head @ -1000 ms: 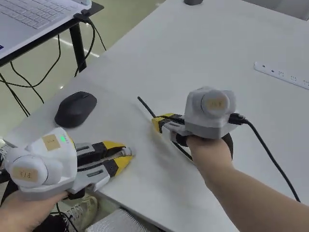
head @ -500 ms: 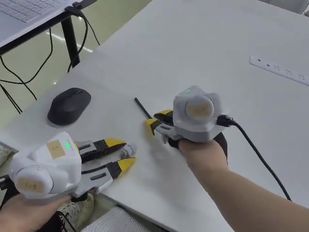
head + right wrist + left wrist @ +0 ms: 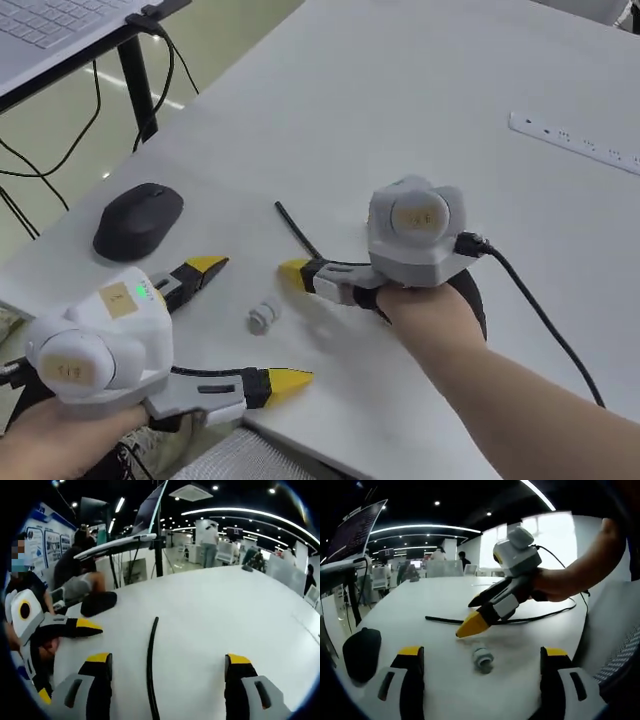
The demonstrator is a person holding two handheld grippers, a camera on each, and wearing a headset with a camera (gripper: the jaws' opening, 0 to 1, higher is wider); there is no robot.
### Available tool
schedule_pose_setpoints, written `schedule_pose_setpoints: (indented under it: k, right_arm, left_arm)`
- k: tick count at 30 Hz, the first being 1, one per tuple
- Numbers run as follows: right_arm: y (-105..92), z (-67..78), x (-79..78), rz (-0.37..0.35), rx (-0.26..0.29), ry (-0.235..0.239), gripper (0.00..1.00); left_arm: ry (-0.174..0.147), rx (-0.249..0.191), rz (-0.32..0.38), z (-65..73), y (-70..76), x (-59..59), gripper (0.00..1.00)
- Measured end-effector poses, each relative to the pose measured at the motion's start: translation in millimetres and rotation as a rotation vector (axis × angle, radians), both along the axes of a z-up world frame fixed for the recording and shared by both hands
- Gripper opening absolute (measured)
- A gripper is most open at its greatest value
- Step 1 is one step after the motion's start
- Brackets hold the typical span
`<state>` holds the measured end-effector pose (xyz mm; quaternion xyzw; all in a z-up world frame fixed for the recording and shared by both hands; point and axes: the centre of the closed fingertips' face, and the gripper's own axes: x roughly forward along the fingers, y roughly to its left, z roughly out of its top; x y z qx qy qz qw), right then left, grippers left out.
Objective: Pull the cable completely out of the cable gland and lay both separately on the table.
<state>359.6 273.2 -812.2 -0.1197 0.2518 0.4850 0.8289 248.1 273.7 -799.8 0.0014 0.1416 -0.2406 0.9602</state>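
Observation:
The small grey cable gland lies on the white table, apart from the black cable. My left gripper stands open wide at the near edge, its yellow-tipped jaws on either side of the gland without touching it. My right gripper is open over the cable's near part. In the right gripper view the cable runs along the table between the spread jaws of the right gripper. The left gripper view has the left gripper open, with the cable beyond.
A black mouse sits left of the gland near the table's left edge. A white power strip lies far right. A laptop rests on a side stand at top left. The right gripper's own black lead trails toward the person.
My left gripper has opened wide and let go of the gland, which now rests on the table. The right gripper's jaws have also spread apart over the cable.

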Motion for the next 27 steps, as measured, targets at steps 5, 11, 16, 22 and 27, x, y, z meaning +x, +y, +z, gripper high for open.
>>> schedule_pose_setpoints:
  k: [5, 11, 16, 22, 27]
  right_arm:
    - [-36.6, 7.9, 14.5, -0.072, 0.010, 0.015, 0.99]
    - [-121.8, 43.8, 31.9, -0.156, -0.016, -0.042, 0.99]
    - [-216.1, 62.4, 22.1, -0.114, -0.186, -0.164, 0.99]
    - [-323.9, 73.3, 13.6, -0.289, -0.260, -0.162, 0.99]
    - [-374.5, 83.4, -10.9, -0.301, -0.260, -0.191, 0.99]
  left_arm:
    - [0.023, -0.043, -0.015, 8.4, 2.4, 3.9, 0.99]
    - [0.016, 0.000, -0.019, 20.6, 10.2, 22.4, 0.99]
    - [0.016, 0.034, -0.052, 28.6, 5.5, 36.1, 0.99]
    - [0.003, 0.106, -0.141, 36.3, -11.7, 39.2, 0.99]
    - [-0.013, 0.099, -0.151, 50.9, -28.8, 42.9, 0.99]
